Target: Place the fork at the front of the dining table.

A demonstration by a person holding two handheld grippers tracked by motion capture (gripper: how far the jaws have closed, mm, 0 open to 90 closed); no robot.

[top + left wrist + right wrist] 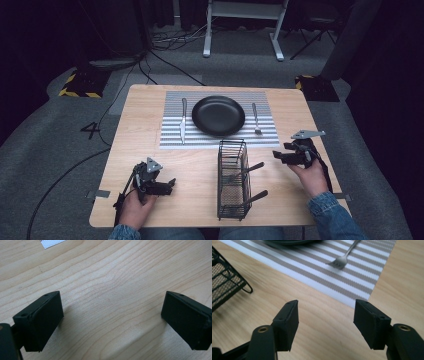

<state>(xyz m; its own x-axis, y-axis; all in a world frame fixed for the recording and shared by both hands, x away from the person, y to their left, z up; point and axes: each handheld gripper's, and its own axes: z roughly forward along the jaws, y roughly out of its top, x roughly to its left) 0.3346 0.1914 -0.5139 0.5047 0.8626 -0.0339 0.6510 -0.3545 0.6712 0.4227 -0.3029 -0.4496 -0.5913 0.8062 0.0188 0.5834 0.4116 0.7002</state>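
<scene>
A black plate [218, 115] rests in the middle of a striped placemat [171, 141] at the far side of the wooden table [130, 125]. A knife [183, 120] lies left of the plate and a fork [255, 119] lies right of it. The fork's tines [339, 262] and the placemat [352, 280] show ahead of my right gripper [325, 323], which is open over bare wood. In the high view that right gripper [276, 155] sits right of a black wire basket [232, 179]. My left gripper [171, 184] is open near the front left, its jaws [111, 320] wide apart over bare wood.
The wire basket lies on its side and holds two dark-handled utensils [245, 171] that stick out to the right. A corner of the basket [227, 280] shows at the left of the right gripper view. Beyond the table are floor cables [165, 42] and a desk frame [245, 25].
</scene>
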